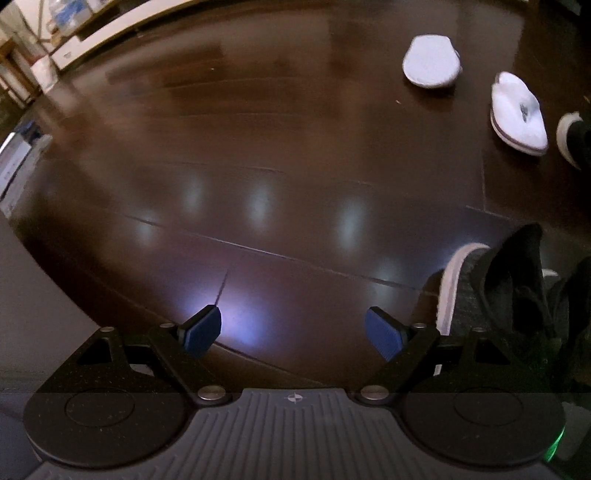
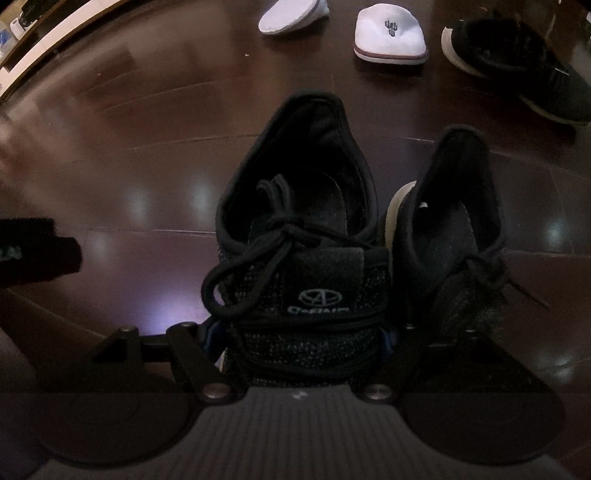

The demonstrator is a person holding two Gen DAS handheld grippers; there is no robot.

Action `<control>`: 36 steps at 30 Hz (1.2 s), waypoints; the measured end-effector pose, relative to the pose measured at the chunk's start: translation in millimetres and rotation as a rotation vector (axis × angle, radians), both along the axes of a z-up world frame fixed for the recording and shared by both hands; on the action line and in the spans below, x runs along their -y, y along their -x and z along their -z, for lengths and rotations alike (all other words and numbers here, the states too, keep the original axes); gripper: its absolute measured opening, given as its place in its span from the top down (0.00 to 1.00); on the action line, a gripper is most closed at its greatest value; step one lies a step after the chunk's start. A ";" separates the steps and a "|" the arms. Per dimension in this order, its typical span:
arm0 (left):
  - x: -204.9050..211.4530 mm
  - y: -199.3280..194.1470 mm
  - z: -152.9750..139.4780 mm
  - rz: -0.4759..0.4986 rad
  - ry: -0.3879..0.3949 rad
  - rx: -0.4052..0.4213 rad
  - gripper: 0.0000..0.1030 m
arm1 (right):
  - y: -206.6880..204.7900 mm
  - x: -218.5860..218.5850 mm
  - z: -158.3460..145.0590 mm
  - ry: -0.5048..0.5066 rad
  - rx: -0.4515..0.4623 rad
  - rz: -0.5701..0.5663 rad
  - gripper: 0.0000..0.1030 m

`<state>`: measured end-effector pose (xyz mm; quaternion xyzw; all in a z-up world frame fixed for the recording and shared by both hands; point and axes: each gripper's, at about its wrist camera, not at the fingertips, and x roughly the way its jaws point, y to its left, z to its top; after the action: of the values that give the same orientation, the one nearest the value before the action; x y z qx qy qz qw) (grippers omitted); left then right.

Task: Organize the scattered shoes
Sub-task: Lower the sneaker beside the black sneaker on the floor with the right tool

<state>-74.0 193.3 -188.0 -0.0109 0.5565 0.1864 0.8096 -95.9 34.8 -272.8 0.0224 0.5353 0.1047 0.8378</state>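
Right hand-held gripper (image 2: 295,339) clamps black sneaker (image 2: 303,236) at its toe end, long axis straight ahead, mate (image 2: 450,236) just beside. Left hand-held gripper (image 1: 293,334) wide, holding nothing, over floor (image 1: 258,155).

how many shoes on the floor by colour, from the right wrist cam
black sneakers: 3, one in the right gripper at, one beside it, one far right
white slippers: 2, and
total: 5

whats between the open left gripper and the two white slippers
Only bare dark wood floor, seen in the left wrist view, lies between the left gripper and the white slippers.
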 end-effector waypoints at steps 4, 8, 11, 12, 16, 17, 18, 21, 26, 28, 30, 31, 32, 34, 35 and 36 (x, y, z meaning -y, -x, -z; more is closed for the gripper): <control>6.6 -3.4 5.7 0.037 -0.014 0.008 0.14 | -1.6 -2.1 4.6 0.007 0.004 0.004 0.26; 6.4 -2.7 8.7 0.047 -0.016 -0.001 0.14 | -3.3 -4.2 9.1 0.014 0.009 0.008 0.26; 6.2 0.1 6.9 0.054 -0.024 -0.009 0.14 | -4.0 -5.0 11.5 0.013 -0.004 0.029 0.26; 7.2 -1.6 6.9 0.054 -0.024 -0.011 0.14 | -4.2 -5.7 12.7 0.014 -0.008 0.033 0.26; 7.5 -0.2 4.2 0.051 -0.023 -0.016 0.13 | -5.8 -9.3 15.3 0.026 -0.009 0.043 0.26; 7.6 -0.5 4.4 0.051 -0.024 -0.017 0.13 | -6.1 -9.6 15.4 0.030 -0.010 0.048 0.26; 7.7 -0.8 4.7 0.051 -0.025 -0.018 0.13 | -6.0 -9.5 15.5 0.033 -0.012 0.054 0.26; 9.6 -8.4 9.1 0.050 -0.025 -0.021 0.13 | -4.7 -13.4 14.6 0.042 -0.008 0.056 0.26; 11.0 -12.1 9.7 0.050 -0.022 -0.019 0.13 | -7.4 -18.2 15.2 0.052 0.001 0.045 0.26; 10.6 -11.1 8.4 0.047 -0.020 -0.016 0.13 | -12.2 -18.4 15.6 0.049 0.004 0.051 0.26; 10.5 -10.9 8.1 0.044 -0.016 -0.013 0.13 | -14.4 -17.3 18.5 0.048 0.001 0.057 0.26; 10.7 -11.4 7.9 0.043 -0.016 -0.011 0.13 | -15.8 -17.0 20.4 0.050 -0.001 0.058 0.25; 10.2 -11.2 7.6 0.044 -0.016 -0.010 0.13 | -17.1 -16.5 22.1 0.052 -0.002 0.057 0.25; 9.6 -10.9 7.7 0.044 -0.016 -0.011 0.13 | -19.3 -18.7 23.5 0.058 -0.002 0.051 0.24; 9.5 -10.9 7.7 0.044 -0.016 -0.011 0.13 | -20.5 -19.8 23.4 0.059 -0.004 0.048 0.23; 9.5 -11.0 7.8 0.044 -0.015 -0.011 0.13 | -21.0 -18.3 23.4 0.052 -0.009 0.050 0.21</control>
<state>-63.0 183.9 -195.7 0.0085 0.5598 0.1728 0.8103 -74.9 53.1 -296.2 0.0145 0.5407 0.0695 0.8382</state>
